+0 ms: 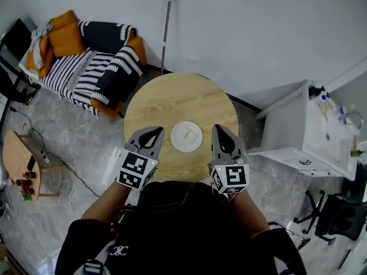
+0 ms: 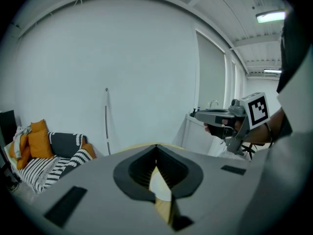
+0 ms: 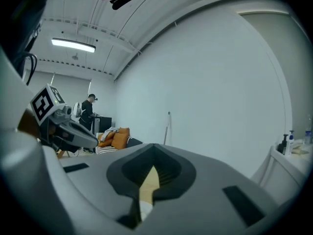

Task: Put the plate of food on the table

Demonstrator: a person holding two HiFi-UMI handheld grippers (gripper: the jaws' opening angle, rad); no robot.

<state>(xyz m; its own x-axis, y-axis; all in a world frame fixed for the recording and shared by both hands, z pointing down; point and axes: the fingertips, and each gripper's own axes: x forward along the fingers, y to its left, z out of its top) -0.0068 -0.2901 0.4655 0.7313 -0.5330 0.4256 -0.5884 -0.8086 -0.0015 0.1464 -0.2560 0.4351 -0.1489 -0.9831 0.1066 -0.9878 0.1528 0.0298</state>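
A white plate (image 1: 187,136) with a small pale piece of food rests on the round wooden table (image 1: 172,99), near its front edge. My left gripper (image 1: 153,133) hovers just left of the plate, shut and empty. On the plate's other side my right gripper (image 1: 220,130) is also shut and empty. In the left gripper view the jaws (image 2: 156,148) meet at the tip, and a sliver of the plate (image 2: 161,187) and the table shows through their gap. The right gripper view shows its jaws (image 3: 153,148) shut, with bare table top behind them. Neither gripper touches the plate.
A sofa (image 1: 92,62) with orange cushions and a striped blanket stands at the back left. A white cabinet (image 1: 309,133) with a sink is at the right, an office chair (image 1: 335,216) below it. A low side table (image 1: 20,165) with bottles stands far left. A pole (image 1: 166,36) leans on the wall.
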